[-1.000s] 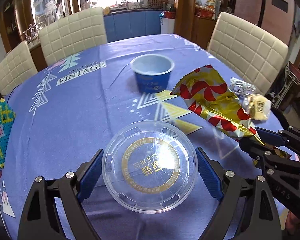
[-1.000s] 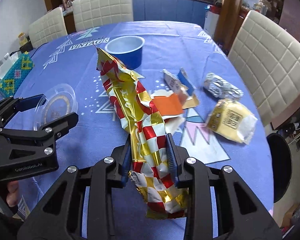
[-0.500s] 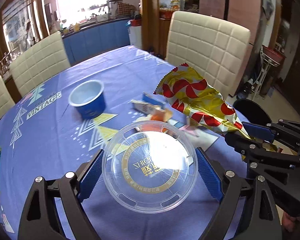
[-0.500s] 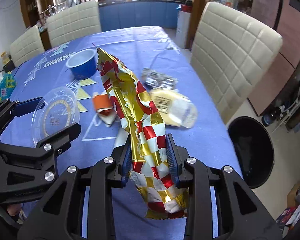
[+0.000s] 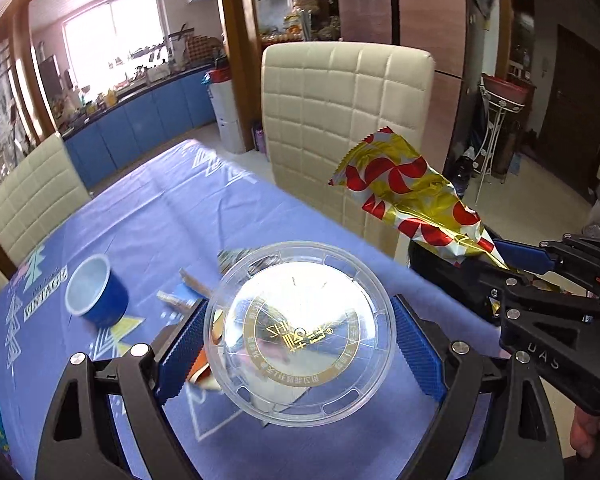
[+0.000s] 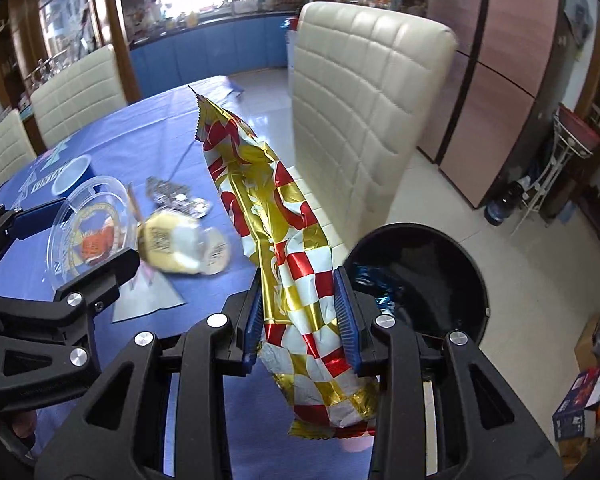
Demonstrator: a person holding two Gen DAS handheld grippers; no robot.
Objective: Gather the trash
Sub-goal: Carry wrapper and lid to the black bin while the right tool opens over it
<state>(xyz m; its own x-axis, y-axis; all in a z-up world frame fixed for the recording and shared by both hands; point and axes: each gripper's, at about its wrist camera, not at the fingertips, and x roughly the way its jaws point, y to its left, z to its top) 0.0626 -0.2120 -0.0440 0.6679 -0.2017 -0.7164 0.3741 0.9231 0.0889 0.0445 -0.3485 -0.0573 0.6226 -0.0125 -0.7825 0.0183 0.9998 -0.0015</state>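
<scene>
In the left wrist view, the left tool sits at lower centre with its blue-padded fingers pressed against opposite edges of a round clear plastic lid with a gold printed ring, holding it above the blue patterned tablecloth on the worktop. At the right edge of that frame the right tool clamps a long gold, red and white foil snack wrapper, which sticks up toward the upper centre in front of a cream quilted chair. A small blue paper cup with a pale inside stands upright on the cloth at middle left (other scraps beyond the lid are too blurred to name). In the right wrist view, the right tool at lower centre is closed on the same wrapper, its blue pads squeezing the lower part while the serrated end rises toward upper centre. Just right of the tool, on the tiled floor, stands a round black bin with something shiny blue inside. At middle left lie a yellow-white packet and a crumpled silver foil piece on the cloth, beside the left tool holding the lid.
</scene>
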